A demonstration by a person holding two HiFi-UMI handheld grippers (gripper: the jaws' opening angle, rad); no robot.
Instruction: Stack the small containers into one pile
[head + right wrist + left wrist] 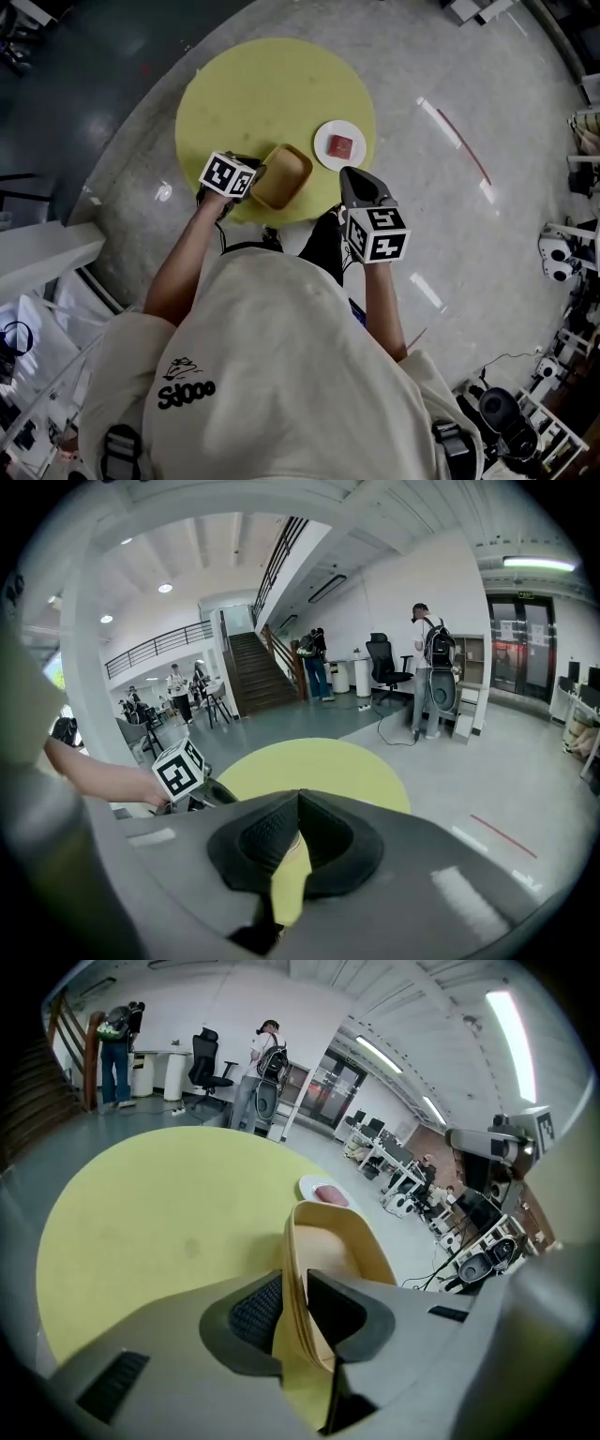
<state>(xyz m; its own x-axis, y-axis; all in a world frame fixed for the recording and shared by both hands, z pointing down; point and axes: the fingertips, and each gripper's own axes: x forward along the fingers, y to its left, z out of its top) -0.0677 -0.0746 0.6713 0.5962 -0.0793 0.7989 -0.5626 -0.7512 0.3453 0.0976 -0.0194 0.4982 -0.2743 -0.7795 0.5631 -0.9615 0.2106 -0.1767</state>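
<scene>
A pile of nested tan square containers (281, 176) rests at the near edge of the round yellow table (262, 84). My left gripper (261, 173) is at the pile's left rim. In the left gripper view the layered rim of the containers (333, 1251) stands between the jaws of the left gripper (292, 1307), which are open and slightly parted around it. My right gripper (352, 176) hovers at the table's near right edge, just in front of the plate. Its jaws meet with nothing between them, as the right gripper view shows at the right gripper (298, 803).
A white plate (337, 145) carrying a small red block (340, 146) sits right of the pile; the plate (323, 1192) also shows beyond the containers. The far half of the table (319, 761) is bare. Around it are grey floor, office chairs, equipment and people standing far off.
</scene>
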